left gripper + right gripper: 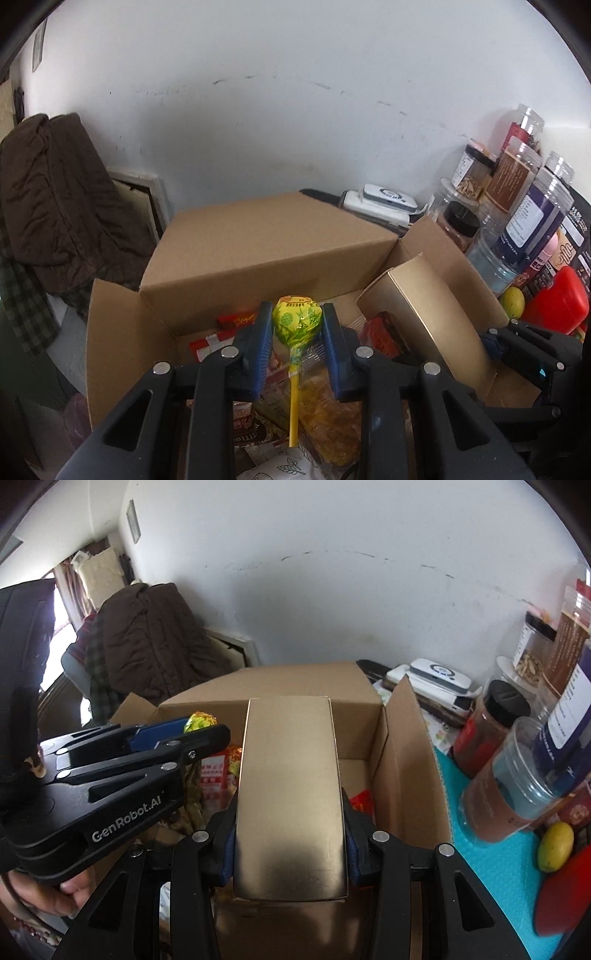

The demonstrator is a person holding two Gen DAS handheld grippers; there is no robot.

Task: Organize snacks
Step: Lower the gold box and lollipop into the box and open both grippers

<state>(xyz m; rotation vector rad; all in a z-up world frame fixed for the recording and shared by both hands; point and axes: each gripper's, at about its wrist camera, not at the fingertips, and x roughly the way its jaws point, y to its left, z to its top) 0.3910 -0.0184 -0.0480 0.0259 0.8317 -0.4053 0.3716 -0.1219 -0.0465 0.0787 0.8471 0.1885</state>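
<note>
Left wrist view: left gripper (297, 314) was clenched on a lollipop (296, 322) in a yellow-green wrapper, blue pads squeezing the head from both sides, yellow stick hanging down toward the camera. It hung over the open cardboard box (122, 332), above a jumble of snack packets (332, 413) lying inside. A gold carton (424, 317) stood tilted in the box's right part, the right gripper's black frame behind it at the right edge. Jars (517, 192) crowded together right of the box; a yellow fruit (512, 302) and a red container (557, 302) sat near them. Brown jacket (55, 199) draped at far left.

Right wrist view: right gripper (290, 797) was grasping the gold carton (291, 797) by its long sides, the carton pointing away, over the box (406, 760) interior. The left gripper (177, 734) reached in from the left with the lollipop (201, 722) at its tip; a person's fingers (70, 890) showed under its handle. Jars (491, 738) stood on a teal mat (491, 878) on the right.
</note>
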